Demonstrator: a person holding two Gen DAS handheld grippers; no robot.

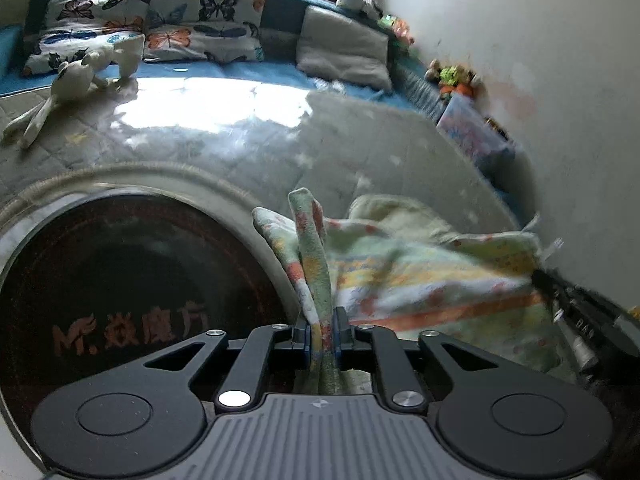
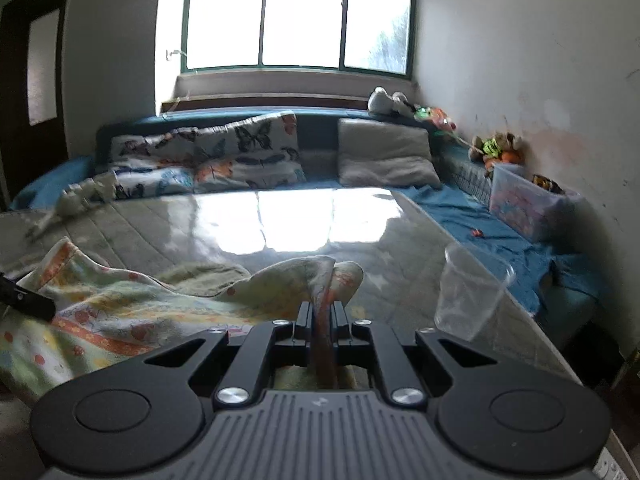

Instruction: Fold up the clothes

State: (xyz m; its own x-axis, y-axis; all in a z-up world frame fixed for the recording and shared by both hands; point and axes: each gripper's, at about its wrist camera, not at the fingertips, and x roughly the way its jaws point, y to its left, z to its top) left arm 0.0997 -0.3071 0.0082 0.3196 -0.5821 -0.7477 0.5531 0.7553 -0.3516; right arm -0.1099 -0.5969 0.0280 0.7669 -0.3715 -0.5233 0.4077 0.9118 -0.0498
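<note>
A pastel patterned cloth with green, yellow and orange prints lies bunched on the glossy table. My left gripper is shut on a folded edge of the cloth, which stands up between its pads. My right gripper is shut on another edge of the same cloth, which spreads to its left. The right gripper's body shows at the right edge of the left wrist view. Part of the left gripper shows at the left edge of the right wrist view.
A round dark mat with a pale rim lies left of the cloth. A clear plastic cup stands on the table right of my right gripper. Behind are butterfly cushions, a grey pillow, a plush toy and a storage box.
</note>
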